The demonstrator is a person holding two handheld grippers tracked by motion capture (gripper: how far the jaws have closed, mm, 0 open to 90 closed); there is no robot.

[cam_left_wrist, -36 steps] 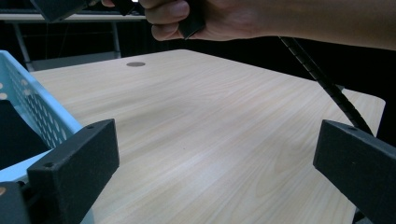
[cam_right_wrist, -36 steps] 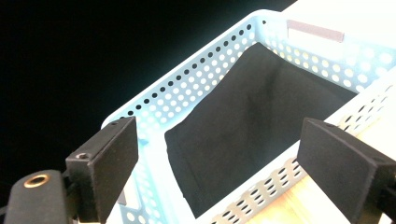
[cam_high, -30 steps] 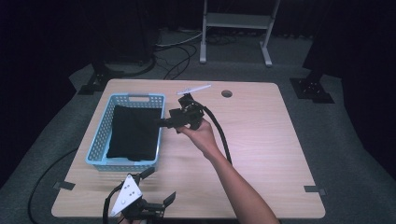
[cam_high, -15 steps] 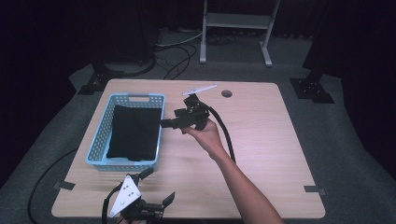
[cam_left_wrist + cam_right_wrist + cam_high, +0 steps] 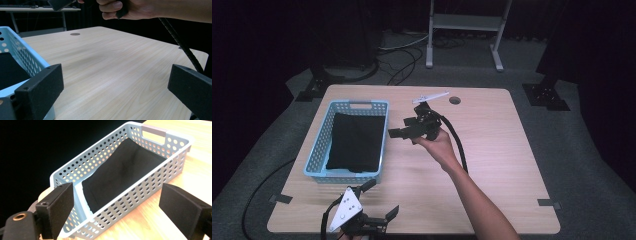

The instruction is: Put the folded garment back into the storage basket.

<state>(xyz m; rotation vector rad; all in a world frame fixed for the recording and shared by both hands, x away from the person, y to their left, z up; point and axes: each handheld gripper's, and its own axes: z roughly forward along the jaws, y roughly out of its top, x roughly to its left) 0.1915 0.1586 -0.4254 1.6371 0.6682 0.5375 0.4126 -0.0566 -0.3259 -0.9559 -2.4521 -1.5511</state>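
**Tongs hovering beside a basket already holding the cloth**

Dark floor and black curtains are surrounding a pale wooden worktop (image 5: 492, 165), with a metal stand's legs showing at the back. On the worktop's left half a light blue perforated basket (image 5: 317, 152) is sitting, and a folded black cloth (image 5: 354, 140) is lying flat inside it, covering most of the bottom.

The right tongs (image 5: 399, 133) are hanging in the air just beside the basket's right wall, jaws pointing toward it and standing wide apart with nothing between them. In the right gripper view the basket (image 5: 160, 173) and its cloth (image 5: 120, 175) are lying ahead of the open jaws. The left tongs (image 5: 379, 200) are waiting low at the near edge of the worktop, by the basket's near corner, jaws likewise spread and empty.

Judging from this, the cloth appears to be placed and the right hand (image 5: 437, 145) is idling above the open wood; whether it is about to leave or reach in again is not readable. Reaching in again would call for tipping the jaws down over the rim and closing on a fold of cloth without catching the wall.

Hard to make out: the cloth's folds, which are merging into one black patch. The left hand is cut off by the frame's bottom edge. A small dark round spot (image 5: 455, 100) near the far edge may be a cable hole.
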